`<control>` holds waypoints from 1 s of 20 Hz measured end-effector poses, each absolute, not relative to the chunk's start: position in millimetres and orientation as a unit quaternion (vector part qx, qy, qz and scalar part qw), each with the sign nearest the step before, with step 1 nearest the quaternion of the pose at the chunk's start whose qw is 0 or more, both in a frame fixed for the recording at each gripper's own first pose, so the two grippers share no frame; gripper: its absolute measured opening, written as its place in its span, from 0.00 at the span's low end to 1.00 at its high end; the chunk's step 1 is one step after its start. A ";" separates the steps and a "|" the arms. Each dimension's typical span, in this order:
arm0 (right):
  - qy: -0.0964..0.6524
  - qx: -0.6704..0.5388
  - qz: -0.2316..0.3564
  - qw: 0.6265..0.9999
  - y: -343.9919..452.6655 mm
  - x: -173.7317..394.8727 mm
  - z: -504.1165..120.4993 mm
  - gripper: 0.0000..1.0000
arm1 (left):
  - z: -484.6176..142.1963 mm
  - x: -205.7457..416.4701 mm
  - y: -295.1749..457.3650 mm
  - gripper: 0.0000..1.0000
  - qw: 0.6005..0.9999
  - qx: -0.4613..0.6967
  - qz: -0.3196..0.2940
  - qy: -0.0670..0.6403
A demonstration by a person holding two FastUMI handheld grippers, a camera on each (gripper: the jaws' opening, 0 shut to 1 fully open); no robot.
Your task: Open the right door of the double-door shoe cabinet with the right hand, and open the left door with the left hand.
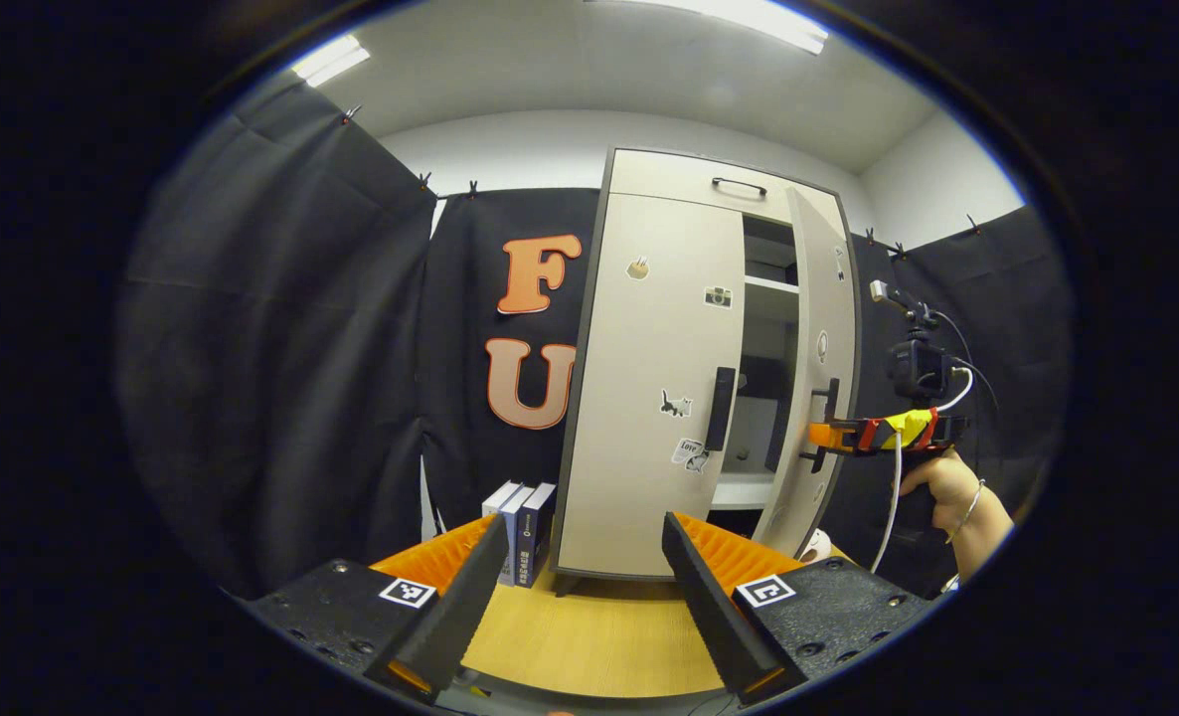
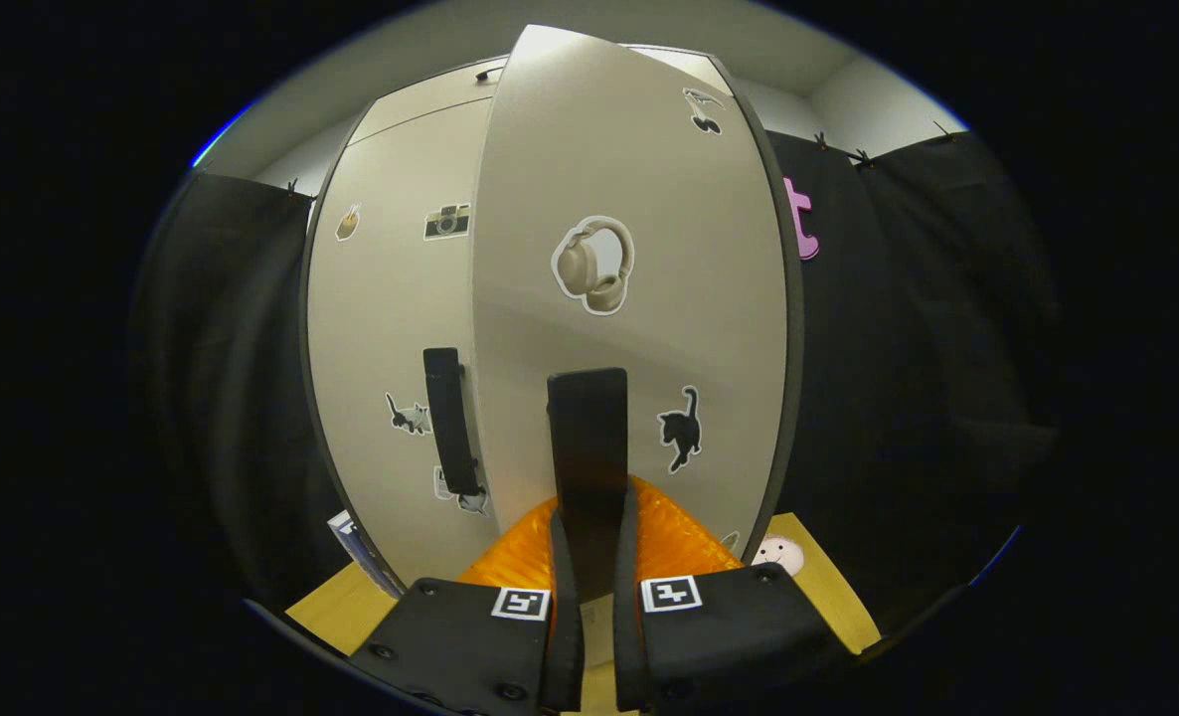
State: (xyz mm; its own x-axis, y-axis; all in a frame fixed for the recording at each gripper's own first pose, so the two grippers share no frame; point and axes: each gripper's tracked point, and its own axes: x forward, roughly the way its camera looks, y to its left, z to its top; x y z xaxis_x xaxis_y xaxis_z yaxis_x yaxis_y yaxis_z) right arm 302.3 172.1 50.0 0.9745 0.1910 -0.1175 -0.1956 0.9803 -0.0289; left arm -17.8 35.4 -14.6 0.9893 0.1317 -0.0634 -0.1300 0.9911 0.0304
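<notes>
On the wooden table point(image 1: 589, 636) the shoe cabinet point(image 1: 649, 189) stands with its right door point(image 2: 629, 298) ajar; my right gripper point(image 2: 589, 477) is clamped on that door's handle point(image 2: 587, 418). Left door point(image 1: 649, 378) is closed, and my left gripper point(image 1: 575, 587) hangs back, jaws wide apart.

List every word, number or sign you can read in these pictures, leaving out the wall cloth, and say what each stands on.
No text can be read for certain.
Lettered sticker on the left door: too small.
Book spines beside the cabinet: print too blurred.
Square markers on the left claw: patterns, no words.
</notes>
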 end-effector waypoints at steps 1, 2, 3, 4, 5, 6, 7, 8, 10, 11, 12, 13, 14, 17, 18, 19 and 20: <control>0.057 -0.021 0.097 0.993 169.9 300.4 49.5 0.21 | -13.4 -19.3 34.2 0.95 0.997 0.018 0.065 0.032; 0.056 -0.022 0.095 0.994 167.4 298.8 50.0 0.20 | -11.7 -19.2 33.0 0.97 0.997 0.024 0.065 0.031; 0.055 -0.024 0.093 0.994 163.8 297.4 50.4 0.20 | -9.2 -18.9 31.5 0.97 0.997 0.028 0.065 0.029; 0.054 -0.024 0.092 0.994 160.9 295.6 50.7 0.20 | -7.9 -17.2 29.8 0.95 0.997 0.029 0.064 0.027; 0.053 -0.025 0.090 0.994 157.4 294.6 50.9 0.20 | -6.6 -17.0 27.1 0.95 0.997 0.026 0.062 0.026; 0.052 -0.025 0.088 0.994 153.8 293.0 50.7 0.20 | -5.7 -16.6 24.5 0.92 0.998 0.021 0.060 0.026; 0.051 -0.024 0.085 0.995 150.8 291.5 51.4 0.25 | -6.1 -15.9 21.9 0.92 0.998 0.018 0.060 0.026; 0.051 -0.024 0.082 0.995 147.9 290.3 51.1 0.20 | -6.7 -16.2 20.4 0.92 0.998 0.016 0.059 0.027; 0.050 -0.025 0.074 0.996 142.2 289.2 51.3 0.20 | -7.4 -14.7 16.3 0.97 0.998 0.019 0.060 0.028; 0.050 -0.027 0.070 0.996 139.5 289.5 50.1 0.20 | -7.6 -13.4 13.8 0.97 0.998 0.021 0.060 0.029; 0.049 -0.027 0.067 0.996 135.7 288.1 51.2 0.20 | -7.3 -13.1 10.8 0.97 0.998 0.021 0.059 0.028; 0.049 -0.027 0.063 0.996 132.2 287.1 51.1 0.19 | -6.1 -10.8 7.0 0.97 0.998 0.020 0.058 0.028; 0.050 -0.027 0.060 0.997 129.4 285.0 50.4 0.19 | -5.1 -8.8 3.4 0.97 0.998 0.020 0.057 0.028; 0.050 -0.003 0.051 0.997 126.0 282.9 54.4 0.13 | -0.9 -1.7 -9.1 0.95 0.998 0.019 0.055 0.022; 0.054 -0.004 0.047 0.997 124.3 282.0 49.0 0.08 | 1.1 2.2 -14.1 0.92 0.998 0.018 0.054 0.018; 0.052 -0.009 0.046 0.998 121.5 280.2 49.3 0.08 | 3.0 3.5 -18.1 0.95 0.998 0.018 0.055 0.016; 0.056 -0.011 0.046 0.997 118.1 281.8 49.5 0.08 | 3.6 7.0 -22.2 0.97 0.998 0.019 0.055 0.014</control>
State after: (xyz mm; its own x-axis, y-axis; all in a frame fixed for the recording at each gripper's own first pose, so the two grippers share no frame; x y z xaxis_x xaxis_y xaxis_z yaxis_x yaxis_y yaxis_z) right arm 281.8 118.1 49.5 0.9894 0.0907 -0.1135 -0.0933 0.9955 -0.0174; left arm 7.0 -22.2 3.6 0.9935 0.1111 -0.0254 -0.1100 0.9932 0.0387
